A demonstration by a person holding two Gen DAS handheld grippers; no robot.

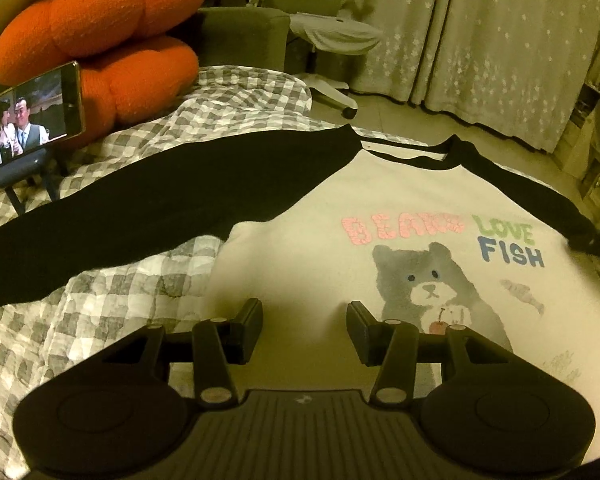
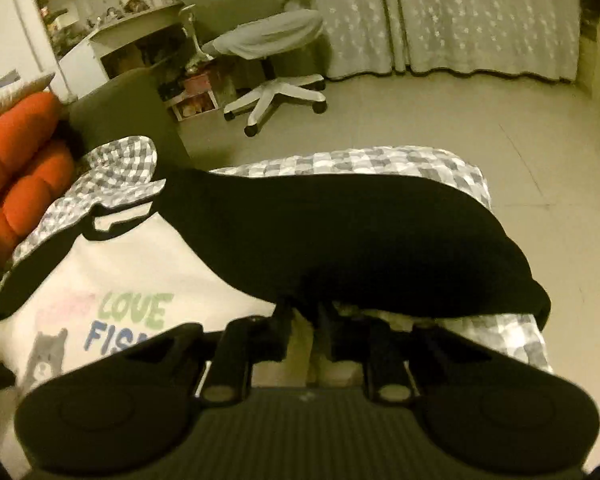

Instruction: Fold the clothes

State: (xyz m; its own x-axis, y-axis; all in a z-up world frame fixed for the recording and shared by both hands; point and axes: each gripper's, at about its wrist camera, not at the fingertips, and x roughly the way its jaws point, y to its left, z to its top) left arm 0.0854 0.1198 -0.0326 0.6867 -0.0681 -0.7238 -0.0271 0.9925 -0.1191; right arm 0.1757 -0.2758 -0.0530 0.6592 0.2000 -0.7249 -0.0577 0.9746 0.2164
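Shirt flat on bed, unfolded. Left tongs wide, empty; right tongs pinch black sleeve.

Checkered bed — bear shirt, orange cushions, phone stand

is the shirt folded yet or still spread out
Spread: the shirt lies front up on the quilt, both sleeves out sideways.

Left wrist: low, close over shirt front – right wrist: close behind sleeve; both share shirt.
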